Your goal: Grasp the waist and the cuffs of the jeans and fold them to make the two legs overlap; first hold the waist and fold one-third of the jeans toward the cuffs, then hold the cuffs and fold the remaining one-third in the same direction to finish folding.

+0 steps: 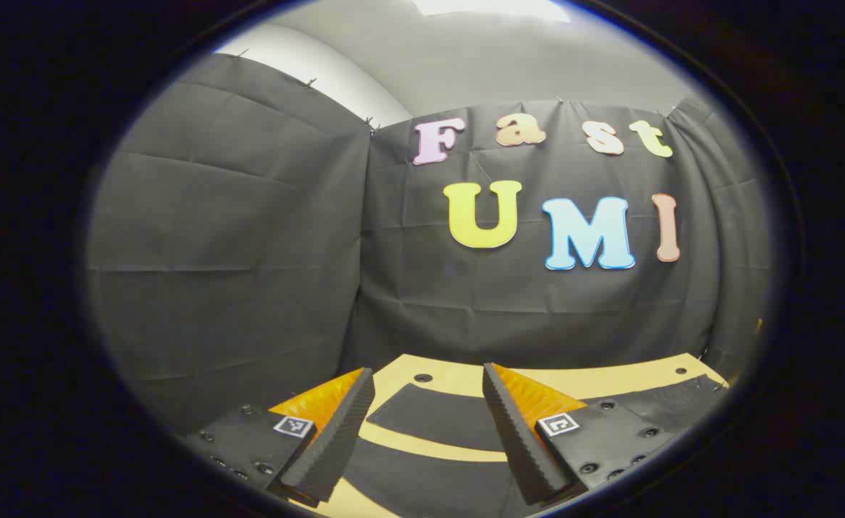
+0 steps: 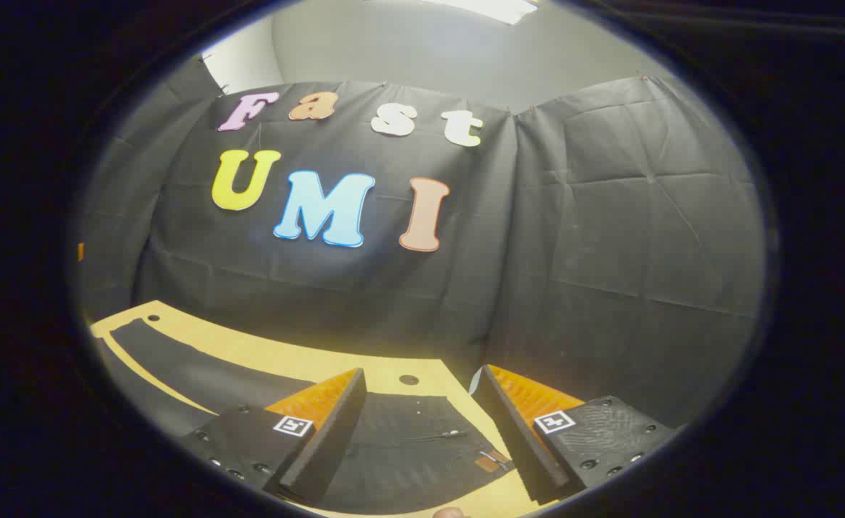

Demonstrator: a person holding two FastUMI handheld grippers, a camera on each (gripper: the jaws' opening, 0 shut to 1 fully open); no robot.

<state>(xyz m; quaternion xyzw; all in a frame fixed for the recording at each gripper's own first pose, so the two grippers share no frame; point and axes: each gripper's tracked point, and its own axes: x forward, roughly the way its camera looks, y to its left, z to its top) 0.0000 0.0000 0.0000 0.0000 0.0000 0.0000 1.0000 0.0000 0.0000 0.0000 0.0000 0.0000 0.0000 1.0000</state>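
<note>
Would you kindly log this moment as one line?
stage: pre-grasp | left gripper: open, above jeans | right gripper: open, above waist | jeans: flat on table

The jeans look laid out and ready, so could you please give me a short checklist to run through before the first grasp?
1. Left gripper open: ok, jaws spread with nothing between them.
2. Right gripper open: ok, jaws spread and empty.
3. Jeans flat on the table: ok, dark fabric spread out.
4. Right gripper lined up with the waist: ok, the waistband patch lies just ahead of its fingers.
5. Left gripper lined up with the legs: ok, two dark panels lie ahead.
6. Either gripper touching the fabric: cannot tell.
</note>
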